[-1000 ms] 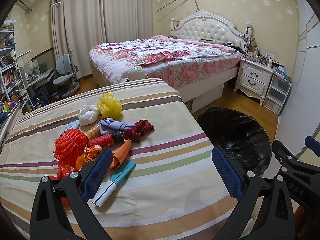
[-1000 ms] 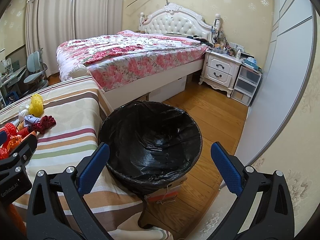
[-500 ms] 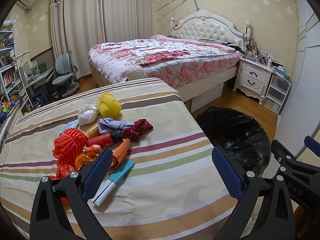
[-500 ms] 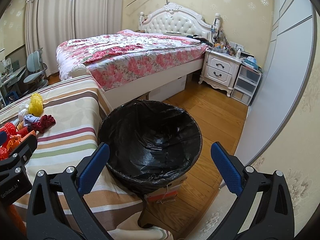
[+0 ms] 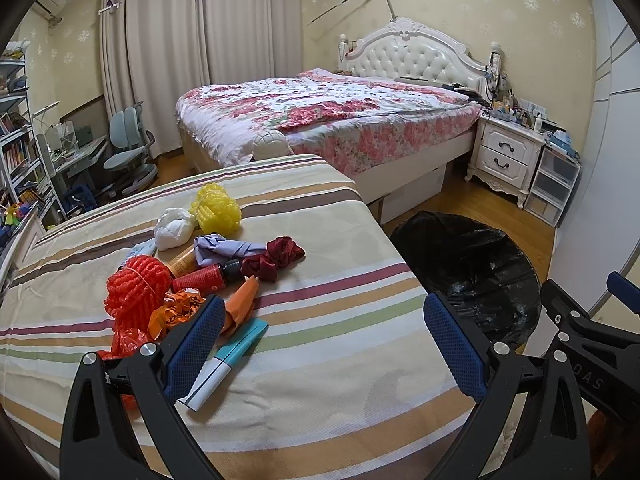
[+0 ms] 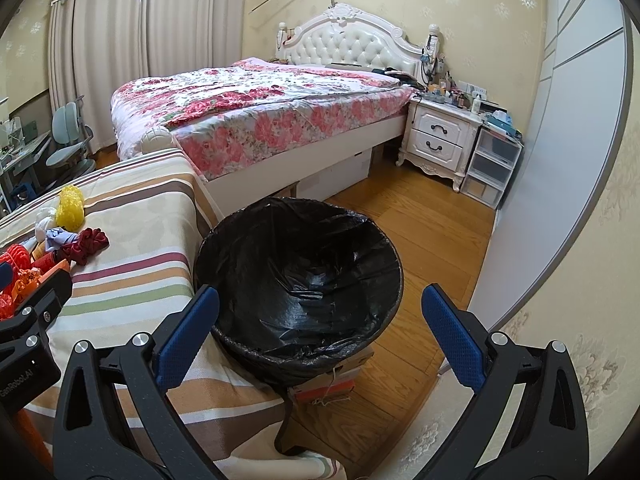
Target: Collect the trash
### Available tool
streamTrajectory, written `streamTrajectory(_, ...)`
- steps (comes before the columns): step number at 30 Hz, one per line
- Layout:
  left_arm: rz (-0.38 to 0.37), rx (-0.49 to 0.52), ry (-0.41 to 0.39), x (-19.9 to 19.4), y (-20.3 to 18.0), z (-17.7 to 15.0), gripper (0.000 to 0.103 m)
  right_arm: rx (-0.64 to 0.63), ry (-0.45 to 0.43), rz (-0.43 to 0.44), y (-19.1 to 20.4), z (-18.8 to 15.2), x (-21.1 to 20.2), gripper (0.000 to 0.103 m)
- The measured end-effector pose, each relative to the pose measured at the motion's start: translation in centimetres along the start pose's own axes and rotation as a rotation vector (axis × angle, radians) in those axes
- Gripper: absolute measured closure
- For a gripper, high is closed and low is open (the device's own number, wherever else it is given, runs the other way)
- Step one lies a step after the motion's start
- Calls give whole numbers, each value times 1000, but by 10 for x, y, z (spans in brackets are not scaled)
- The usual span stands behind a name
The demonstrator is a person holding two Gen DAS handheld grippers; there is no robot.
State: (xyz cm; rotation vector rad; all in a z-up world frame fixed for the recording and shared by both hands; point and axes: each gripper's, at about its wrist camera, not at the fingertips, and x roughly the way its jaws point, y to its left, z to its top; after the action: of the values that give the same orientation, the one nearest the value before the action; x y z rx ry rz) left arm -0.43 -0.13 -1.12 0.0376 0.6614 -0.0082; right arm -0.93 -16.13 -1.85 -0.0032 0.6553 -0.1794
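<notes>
the left claw (image 5: pixel 324 344) is held low and level over the striped bench (image 5: pixel 320 360), its jaws wide apart and nothing between them. the trash pile (image 5: pixel 192 276) lies just ahead of its left finger, a white-and-teal tube (image 5: pixel 224 364) nearest. the right claw (image 6: pixel 320 332) is held over the black-lined bin (image 6: pixel 298 292), jaws likewise apart and empty. the bin seems to stand just beside the bench edge, though contact cannot be made out.

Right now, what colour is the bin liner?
Black, glossy plastic; the bin liner shows best in the right wrist view.
</notes>
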Motion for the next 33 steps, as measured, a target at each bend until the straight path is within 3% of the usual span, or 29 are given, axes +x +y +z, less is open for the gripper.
streamTrajectory(12, 1, 17, 16, -4, 2, -8, 7, -8, 16, 31, 7, -9, 1, 4)
streamTrajectory(21, 35, 10, 46, -8, 42, -14, 7, -21, 35, 92, 36, -2, -8, 5)
streamTrajectory(25, 59, -7, 62, -11, 66, -20, 7, -41, 62, 143, 52, -2, -9, 23)
streamTrajectory(33, 119, -65, 85, -20, 118, -31, 7, -91, 66, 184, 81, 1, -15, 24)
